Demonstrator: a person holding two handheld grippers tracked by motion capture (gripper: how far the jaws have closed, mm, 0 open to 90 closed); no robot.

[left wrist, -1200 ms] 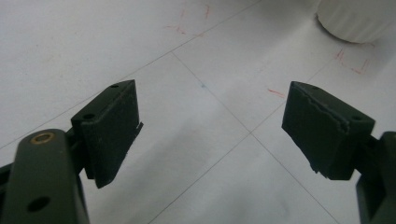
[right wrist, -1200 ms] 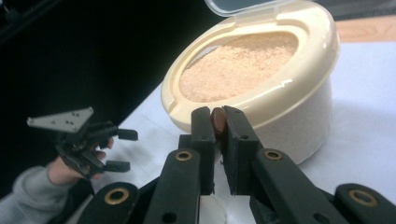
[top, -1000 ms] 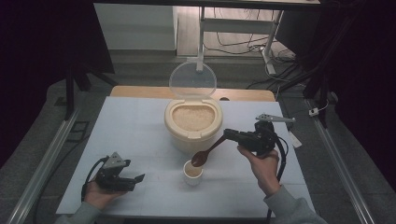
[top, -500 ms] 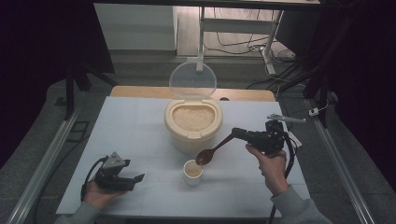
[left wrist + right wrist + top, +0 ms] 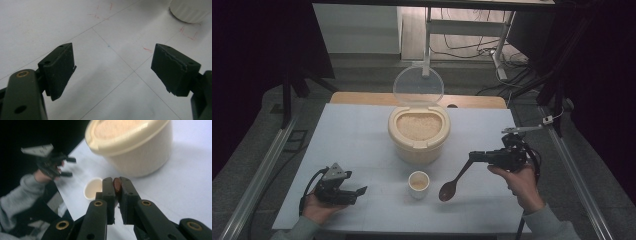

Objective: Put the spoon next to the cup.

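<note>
Right hand-held gripper [image 5: 475, 157] clamped on the handle of a brown spoon [image 5: 453, 183]; in the right gripper view the jaws pinch the handle end [image 5: 116, 183] tight between them. Spoon slopes down and toward the person, bowl just right of the small white cup [image 5: 418, 183], near it but apart. Cannot tell whether the spoon bowl carries anything.

Cup holds some pale grain. Big cream container [image 5: 419, 135] of grain sits behind the cup, clear lid [image 5: 418, 85] hinged up and back.

Left hand-held gripper [image 5: 355, 192] rests low at the near left of the tabletop [image 5: 352, 135], jaws wide apart with nothing between them, 2 pads [image 5: 60, 67] over bare surface; the cup's ribbed base [image 5: 191, 11] shows at the top right of the left gripper view.

Step in hand, as I read it: scooping grain from container to cup, spoon now off to the side of the cup. Next move likely calls for a lift back over the container rim, or setting the spoon down.

Room: open tabletop right of the cup and in front of the right hand. Cup is light and close to the spoon bowl, so a sideways swing could tip it. Near tabletop edge lies just below both hands. Raised lid blocks any approach from behind.
</note>
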